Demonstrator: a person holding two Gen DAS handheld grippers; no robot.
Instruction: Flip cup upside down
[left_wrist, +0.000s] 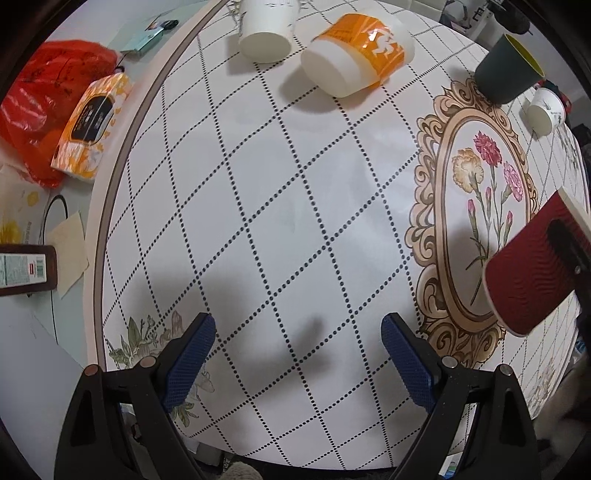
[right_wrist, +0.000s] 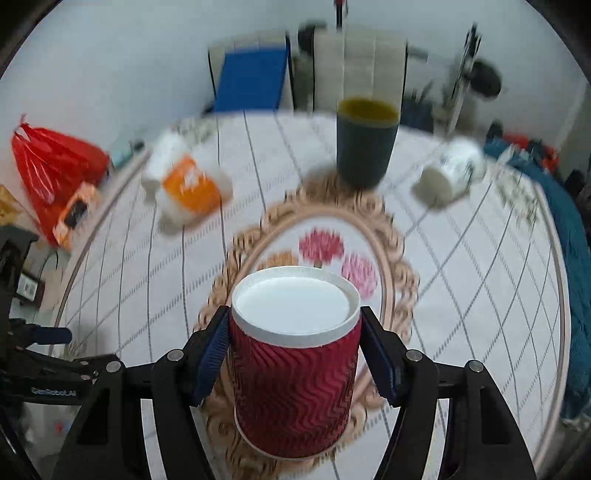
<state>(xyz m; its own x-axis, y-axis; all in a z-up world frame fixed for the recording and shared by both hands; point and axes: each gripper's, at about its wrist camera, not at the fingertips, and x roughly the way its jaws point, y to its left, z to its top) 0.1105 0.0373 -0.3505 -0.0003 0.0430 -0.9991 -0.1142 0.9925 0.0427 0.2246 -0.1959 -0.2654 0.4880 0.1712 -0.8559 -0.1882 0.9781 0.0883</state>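
Right wrist view: the red cup (right_wrist: 295, 369) is pinched between the right gripper (right_wrist: 295, 354) jaws, white flat base facing up, above the flower medallion (right_wrist: 391, 258) on the counter (right_wrist: 480, 295).

The cup looks already inverted, or nearly so, its wider rim pointing down over the medallion; whether it touches the counter I cannot tell, though in the left wrist view it appears tilted and lifted at the medallion's edge. Judged from this, the turn is mostly done; setting it down and letting go remain. The left gripper (left_wrist: 299, 358) hovers with jaws spread wide, holding nothing, well apart from the medallion.
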